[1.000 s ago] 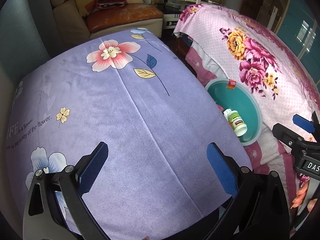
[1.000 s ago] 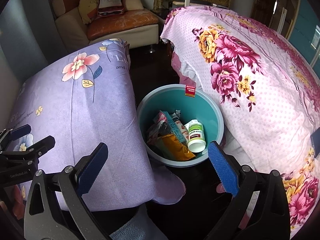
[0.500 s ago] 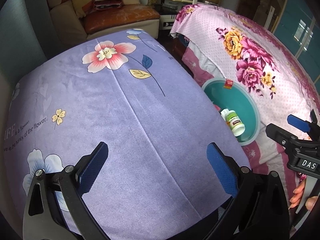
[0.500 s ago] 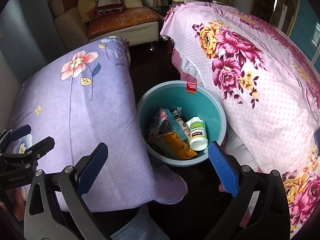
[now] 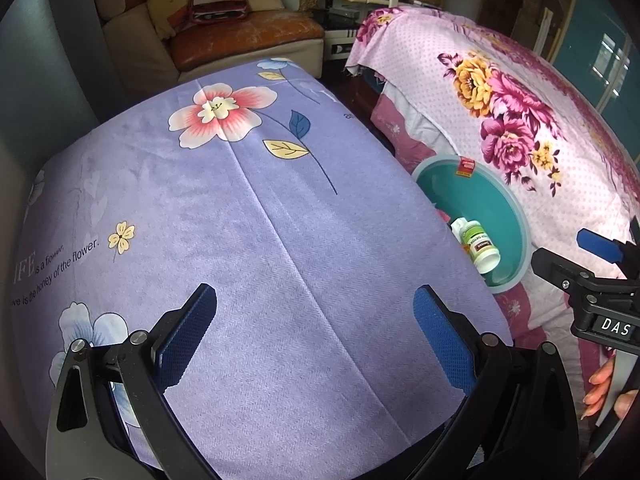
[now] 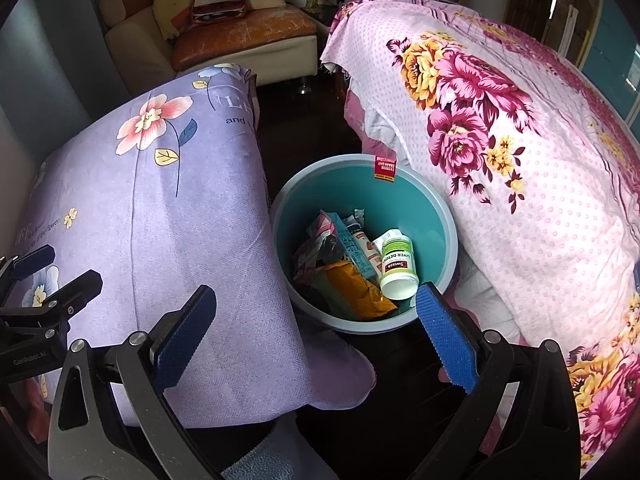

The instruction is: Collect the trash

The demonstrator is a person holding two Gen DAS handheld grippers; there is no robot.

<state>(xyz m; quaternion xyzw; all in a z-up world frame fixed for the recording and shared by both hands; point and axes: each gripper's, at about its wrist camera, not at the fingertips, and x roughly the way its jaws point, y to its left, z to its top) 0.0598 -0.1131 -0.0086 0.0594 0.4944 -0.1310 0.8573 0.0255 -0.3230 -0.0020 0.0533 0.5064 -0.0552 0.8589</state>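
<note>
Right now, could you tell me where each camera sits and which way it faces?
Left wrist: on the open left gripper, above the purple cloth; right gripper and fingertips at the right edge.
Right wrist: on the open right gripper, facing down into the teal bin; left gripper at the left edge.
Shared: bin, white bottle, cloth.

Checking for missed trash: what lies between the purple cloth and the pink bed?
Only the teal bin holding trash, including a white bottle, on dark floor; the right wrist view shows it.
</note>
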